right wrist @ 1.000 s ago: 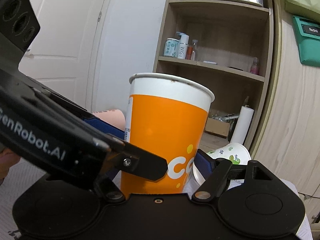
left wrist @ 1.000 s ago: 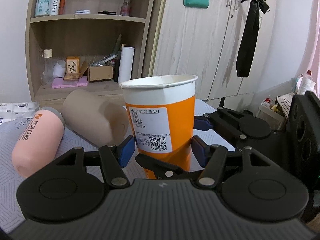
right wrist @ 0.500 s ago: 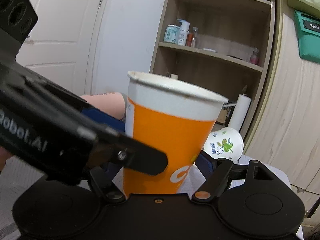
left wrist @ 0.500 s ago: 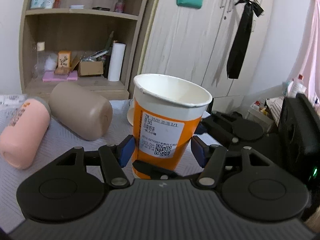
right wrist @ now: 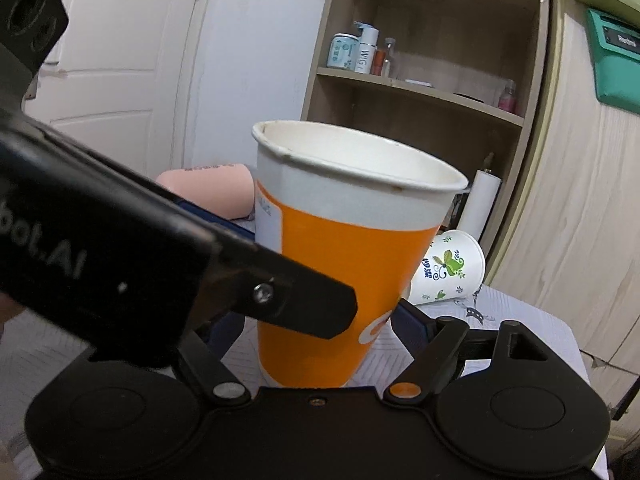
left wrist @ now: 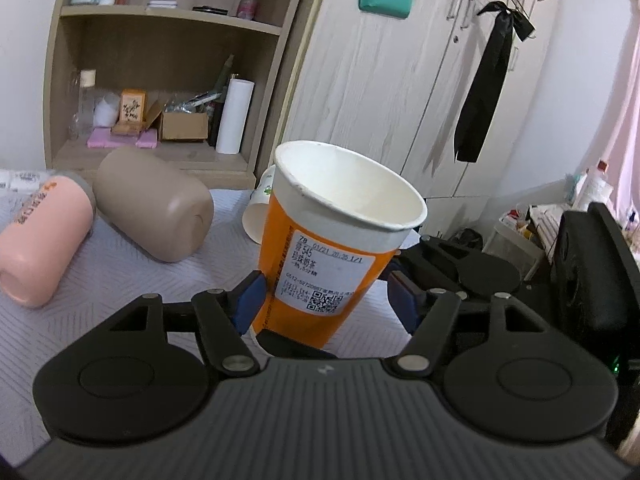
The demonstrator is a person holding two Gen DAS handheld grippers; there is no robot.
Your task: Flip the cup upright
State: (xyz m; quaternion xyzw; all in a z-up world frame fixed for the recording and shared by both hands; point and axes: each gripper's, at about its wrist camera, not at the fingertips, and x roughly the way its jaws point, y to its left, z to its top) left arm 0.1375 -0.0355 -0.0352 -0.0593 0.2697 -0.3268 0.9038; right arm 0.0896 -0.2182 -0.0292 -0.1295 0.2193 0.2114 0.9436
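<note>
Wooden shelving point(left wrist: 168, 60) fills the wall beyond the table point(left wrist: 120, 280), which is spread with a pale, ridged cloth. On the table, between the blue pads of the left gripper point(left wrist: 324, 300), stands the orange paper cup point(left wrist: 340, 240), mouth up and leaning a little toward that claw's right side. Its white interior shows no liquid; only faint staining marks the rim. A printed label with a QR code faces the left wrist camera. The left claw's pads stand apart on either side of the cup's lower wall, with a gap showing at the right pad; whether the left pad touches the cup I cannot tell.

From the other side, the right gripper point(right wrist: 320, 320) frames the same cup low on its body. Its right pad lies against or just beside the orange wall; its left finger is hidden behind the left claw's black arm, so I cannot tell if it is clenched or released.

Ahead and to the left of the left claw lie a tan cup point(left wrist: 156, 204) and a pink cup point(left wrist: 40, 240), both on their sides. Just behind the orange cup a white floral paper cup point(right wrist: 448, 268) also lies tipped over, what is inside hidden. Bottles point(right wrist: 356, 50) stand on an upper shelf.
</note>
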